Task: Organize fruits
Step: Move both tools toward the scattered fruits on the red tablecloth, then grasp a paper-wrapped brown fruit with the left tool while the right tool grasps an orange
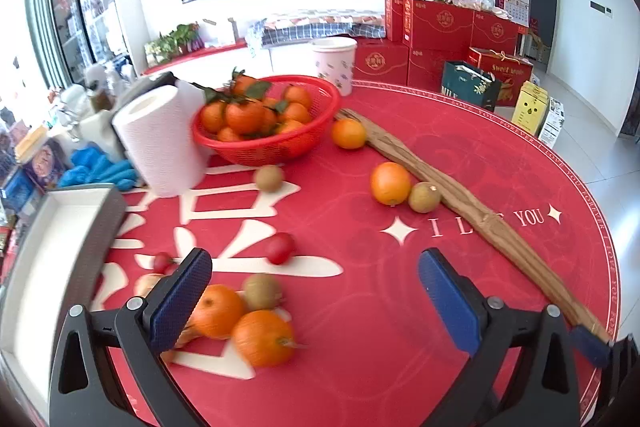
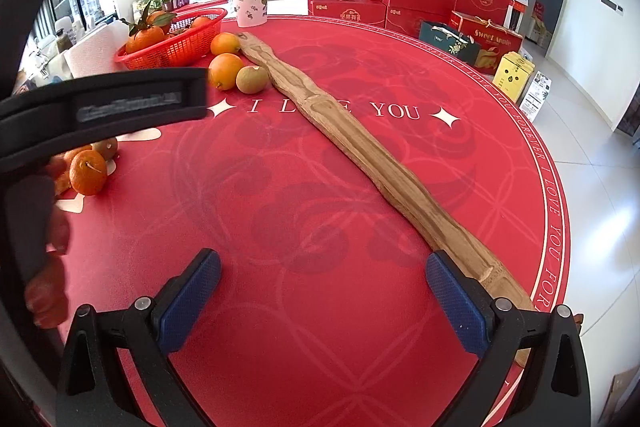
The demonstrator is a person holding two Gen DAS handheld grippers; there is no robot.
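Observation:
A red basket (image 1: 276, 147) full of leafy tangerines stands at the back of the round red table; it also shows in the right wrist view (image 2: 176, 47). Loose oranges (image 1: 390, 183), kiwis (image 1: 424, 197) and cherry tomatoes (image 1: 281, 247) lie scattered on the cloth. My left gripper (image 1: 316, 291) is open and empty, low over the table; an orange (image 1: 264, 337), another orange (image 1: 218, 311) and a kiwi (image 1: 262, 291) lie by its left finger. My right gripper (image 2: 322, 301) is open and empty over bare cloth. The left gripper's body (image 2: 100, 107) crosses the right wrist view.
A long wooden board (image 2: 360, 151) lies diagonally across the table, by the right gripper's right finger. A paper towel roll (image 1: 160, 139) stands left of the basket, a white tray (image 1: 52, 251) at the left edge, a floral cup (image 1: 334, 69) behind. Red gift boxes (image 1: 440, 39) stand beyond the table.

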